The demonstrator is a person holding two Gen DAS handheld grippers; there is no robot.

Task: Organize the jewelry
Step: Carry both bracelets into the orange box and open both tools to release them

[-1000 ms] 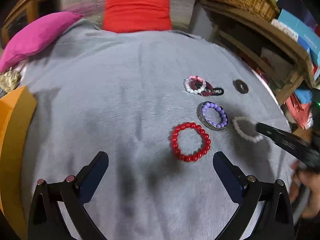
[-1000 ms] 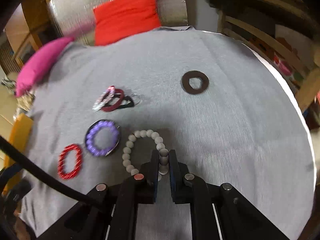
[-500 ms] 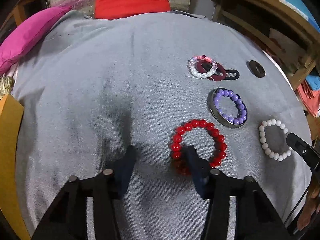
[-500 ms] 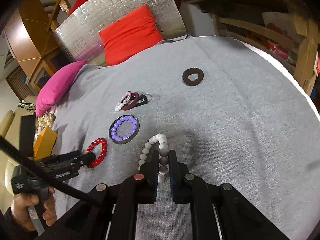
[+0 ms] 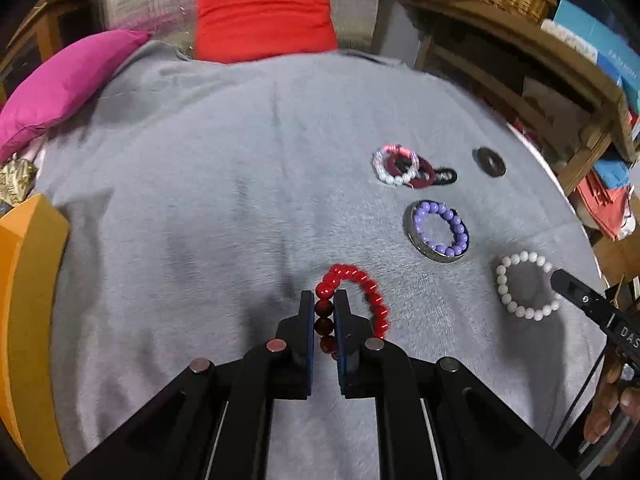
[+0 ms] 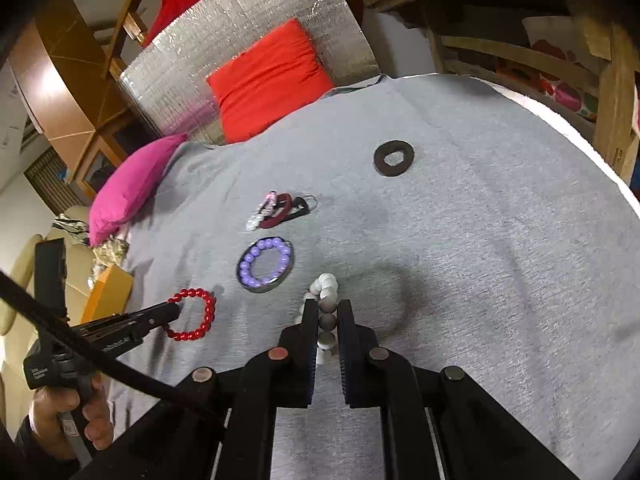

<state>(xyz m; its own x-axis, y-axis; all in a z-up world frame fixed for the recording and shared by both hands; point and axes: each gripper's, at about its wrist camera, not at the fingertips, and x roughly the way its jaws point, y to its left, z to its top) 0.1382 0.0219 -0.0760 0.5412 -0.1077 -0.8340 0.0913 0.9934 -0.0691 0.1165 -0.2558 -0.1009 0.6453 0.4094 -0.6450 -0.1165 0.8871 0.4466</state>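
Note:
My left gripper [image 5: 324,300] is shut on the red bead bracelet [image 5: 362,288], pinching its near side just above the grey cloth; the bracelet also shows in the right wrist view [image 6: 196,314]. My right gripper [image 6: 328,310] is shut on the white bead bracelet [image 6: 325,284], which hangs folded between the fingers; it also shows in the left wrist view [image 5: 524,284]. A purple bead bracelet [image 5: 440,228] lies inside a silver bangle. A small pile of bracelets [image 5: 404,168] and a dark flat ring [image 5: 491,162] lie farther back.
A grey cloth [image 5: 200,200] covers the table. A pink cushion [image 5: 64,84] and a red cushion [image 5: 264,16] lie at the far edge. An orange box [image 5: 24,280] stands at the left. Wooden shelves [image 5: 560,80] stand at the right.
My left gripper moved in and closed on the red bracelet, which now lifts on its near side. My right gripper stays shut on the white bracelet and has raised it.

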